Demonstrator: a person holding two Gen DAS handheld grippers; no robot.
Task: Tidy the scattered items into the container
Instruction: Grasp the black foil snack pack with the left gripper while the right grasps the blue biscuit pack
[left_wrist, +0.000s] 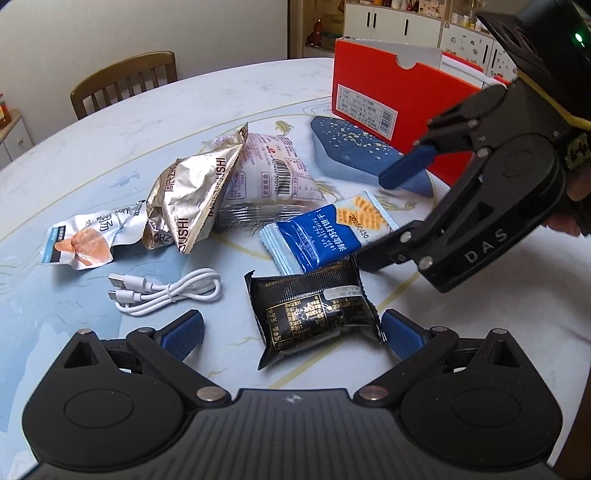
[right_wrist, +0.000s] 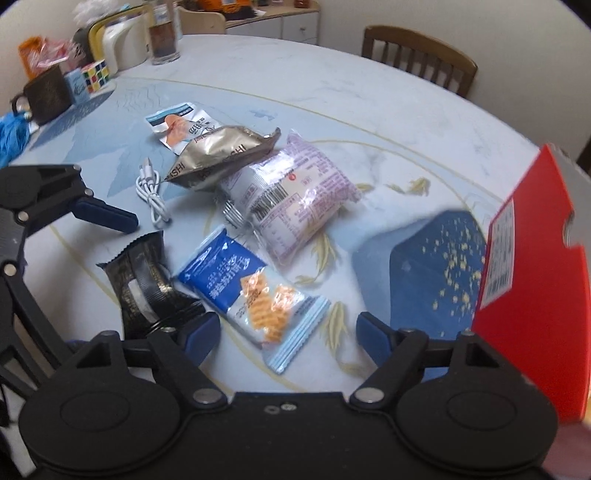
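The red box (left_wrist: 391, 92) stands beyond both tongs, on the right tongs' outer side. A blue pouch (right_wrist: 436, 266) lies against its foot. Nearer lie the pink pack (right_wrist: 295, 195) and foil bag (left_wrist: 192, 192), well ahead. The cracker pack (right_wrist: 258, 291) lies between the right tongs' (right_wrist: 288, 328) spread pads, not yet pressed. The black pack (left_wrist: 314, 314) sits between the left tongs' (left_wrist: 291, 332) open pads, untouched. Best, I judge: lower until the pads straddle each pack's middle, close squarely, avoid the crimped ends, then lift clear before swinging to the box.
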